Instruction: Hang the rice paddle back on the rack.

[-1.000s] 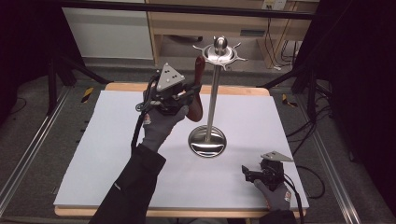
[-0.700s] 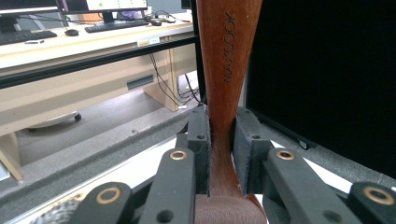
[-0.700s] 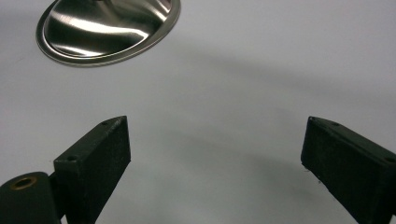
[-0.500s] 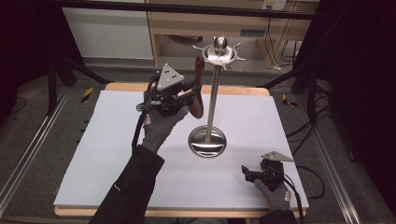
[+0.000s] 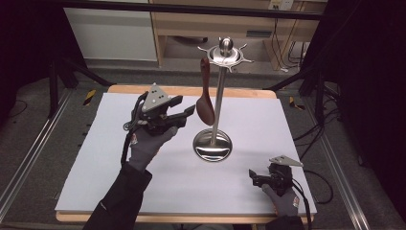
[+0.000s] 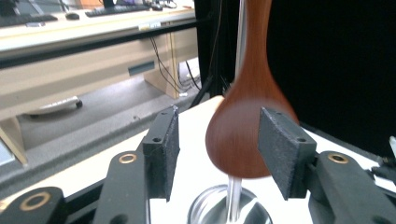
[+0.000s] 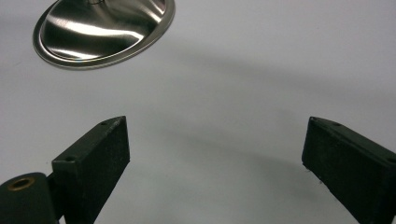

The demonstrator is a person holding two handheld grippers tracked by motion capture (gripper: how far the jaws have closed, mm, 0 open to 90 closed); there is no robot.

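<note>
- High view: a wooden spoon (image 5: 205, 93) hangs bowl-down from the crown of a steel utensil stand (image 5: 219, 96), close beside its pole. The stand's round base sits near the middle of the white table top (image 5: 95, 163).
- High view: the left gripper (image 5: 187, 112) is held up off the table just left of the spoon, its jaws pointing toward the spoon's bowl.
- Left gripper view: the jaws stand apart with the spoon's bowl (image 6: 243, 135) (blurred) between and beyond them; neither pad seems to press on it. The stand's pole and base show below the bowl.
- High view: the right gripper (image 5: 253, 176) rests low at the near right of the table, well apart from the stand.
- Right gripper view: its jaws are spread wide over bare white surface, with the stand's base (image 7: 102, 28) at upper left.
</note>
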